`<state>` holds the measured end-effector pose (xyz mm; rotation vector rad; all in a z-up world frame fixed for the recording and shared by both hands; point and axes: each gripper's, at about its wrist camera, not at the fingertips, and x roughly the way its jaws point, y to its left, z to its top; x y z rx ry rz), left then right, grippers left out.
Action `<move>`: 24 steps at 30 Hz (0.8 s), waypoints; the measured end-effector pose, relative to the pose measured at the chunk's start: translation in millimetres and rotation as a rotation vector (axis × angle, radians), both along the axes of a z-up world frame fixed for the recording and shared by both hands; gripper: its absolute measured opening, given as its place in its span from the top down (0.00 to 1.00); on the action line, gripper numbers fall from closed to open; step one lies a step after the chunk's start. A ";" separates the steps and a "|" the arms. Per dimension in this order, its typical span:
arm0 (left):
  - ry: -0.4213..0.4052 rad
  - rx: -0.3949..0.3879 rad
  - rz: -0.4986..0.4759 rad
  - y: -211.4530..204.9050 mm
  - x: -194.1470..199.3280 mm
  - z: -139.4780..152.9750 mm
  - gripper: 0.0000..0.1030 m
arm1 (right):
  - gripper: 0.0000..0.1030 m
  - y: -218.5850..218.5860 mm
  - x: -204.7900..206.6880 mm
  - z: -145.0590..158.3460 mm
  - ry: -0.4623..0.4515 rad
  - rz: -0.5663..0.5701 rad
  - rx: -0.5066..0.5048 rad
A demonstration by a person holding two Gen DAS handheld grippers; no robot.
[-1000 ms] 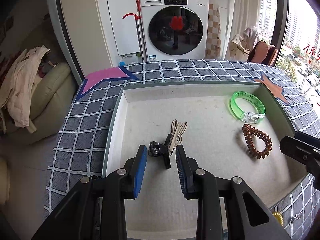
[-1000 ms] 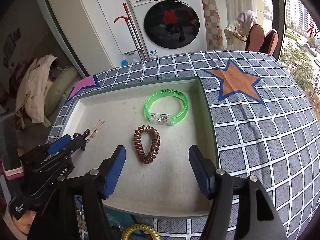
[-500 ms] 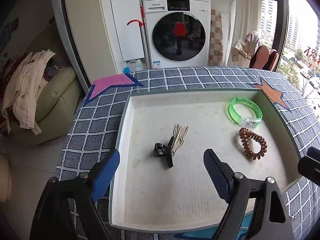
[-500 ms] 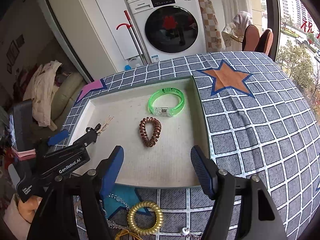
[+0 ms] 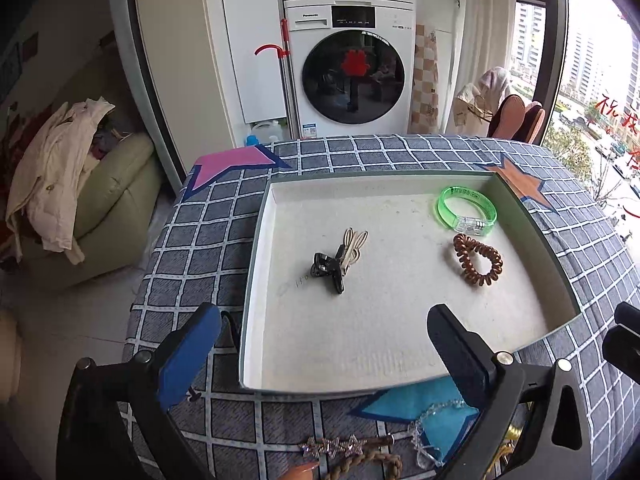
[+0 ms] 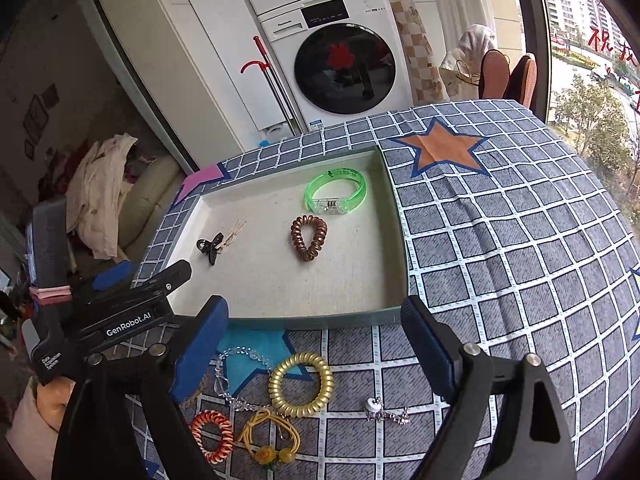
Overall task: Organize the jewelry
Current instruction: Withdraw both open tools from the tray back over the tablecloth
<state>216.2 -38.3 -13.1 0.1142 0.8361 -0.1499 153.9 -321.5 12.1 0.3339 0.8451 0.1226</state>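
A shallow white tray (image 5: 256,264) (image 6: 396,240) lies on the checked cloth. It holds a black-and-beige hair clip (image 5: 338,260) (image 6: 214,246), a brown spiral hair tie (image 5: 477,259) (image 6: 309,237) and a green bangle (image 5: 466,210) (image 6: 336,197). My left gripper (image 5: 324,354) is open and empty, above the tray's near edge. My right gripper (image 6: 314,350) is open and empty, above loose jewelry in front of the tray: a gold spiral tie (image 6: 301,385), an orange-white spiral tie (image 6: 212,436), a yellow elastic (image 6: 269,438), a crystal bracelet (image 6: 236,376) and a small charm (image 6: 384,410).
A star hair pin (image 5: 340,445), a braided band (image 5: 368,465) and a crystal bracelet (image 5: 432,428) lie near the front edge in the left wrist view. A washing machine (image 5: 352,68) stands behind the table, a sofa (image 5: 108,200) with clothes at the left.
My left gripper let go of the hair clip in the tray, opened wide and pulled back to the tray's near edge. My right gripper also drew back, over the loose jewelry.
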 end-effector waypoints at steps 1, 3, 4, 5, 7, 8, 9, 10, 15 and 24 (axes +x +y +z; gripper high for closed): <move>-0.002 0.000 -0.001 1.5 -4.4 1.8 0.00 | 0.00 0.7 -4.4 1.6 -0.007 0.004 0.001; -0.004 -0.002 -0.005 4.7 -16.7 3.9 0.00 | 0.00 1.2 -15.0 5.2 -0.033 0.005 0.006; -0.001 -0.007 -0.008 6.3 -22.4 5.2 0.00 | 0.00 1.7 -20.1 6.6 -0.039 0.011 0.010; 0.003 -0.009 -0.011 7.7 -28.7 4.9 0.00 | 0.00 2.4 -24.6 7.7 -0.043 0.012 0.016; 0.008 -0.007 -0.017 10.6 -40.7 6.5 0.00 | 0.00 2.8 -35.5 10.5 -0.063 0.010 0.030; 0.012 -0.005 -0.019 11.6 -46.3 6.4 0.00 | 0.00 2.6 -40.6 11.6 -0.070 0.011 0.036; 0.017 -0.006 -0.022 12.8 -52.4 6.6 0.00 | 0.00 2.5 -44.5 12.5 -0.071 0.013 0.041; 0.022 -0.009 -0.026 13.7 -56.0 7.7 0.00 | 0.00 2.6 -48.9 13.2 -0.071 0.015 0.045; 0.043 -0.022 -0.044 17.9 -85.2 8.0 0.00 | 0.00 4.8 -67.5 16.6 -0.052 0.031 0.016; 0.054 0.043 -0.018 25.7 -127.7 -6.5 0.00 | 0.00 1.9 -94.8 10.0 -0.029 0.025 -0.060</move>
